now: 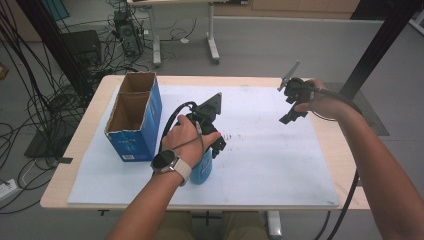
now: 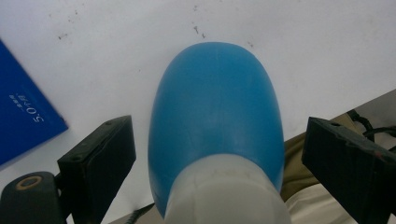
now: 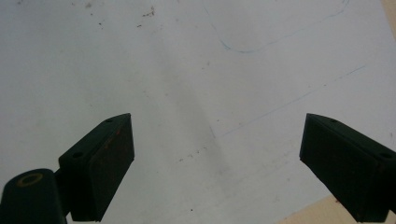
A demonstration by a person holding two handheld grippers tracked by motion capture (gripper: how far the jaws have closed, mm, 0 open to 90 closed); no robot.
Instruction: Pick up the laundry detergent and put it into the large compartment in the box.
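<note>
Bottle [image 2: 217, 116] sits between left gripper's [image 2: 217, 158] spread jaws

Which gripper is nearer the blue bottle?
Left. The left gripper straddles the bottle, jaws open on either side. The right gripper hovers far off over the white mat.

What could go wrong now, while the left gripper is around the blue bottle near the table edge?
1. The left gripper stands open around the blue bottle, with gaps on both sides. Its rounded, smooth body may slip or tip when the jaws close.
2. The bottle stands close to the blue cardboard box, so a sideways swing could knock it.
</note>
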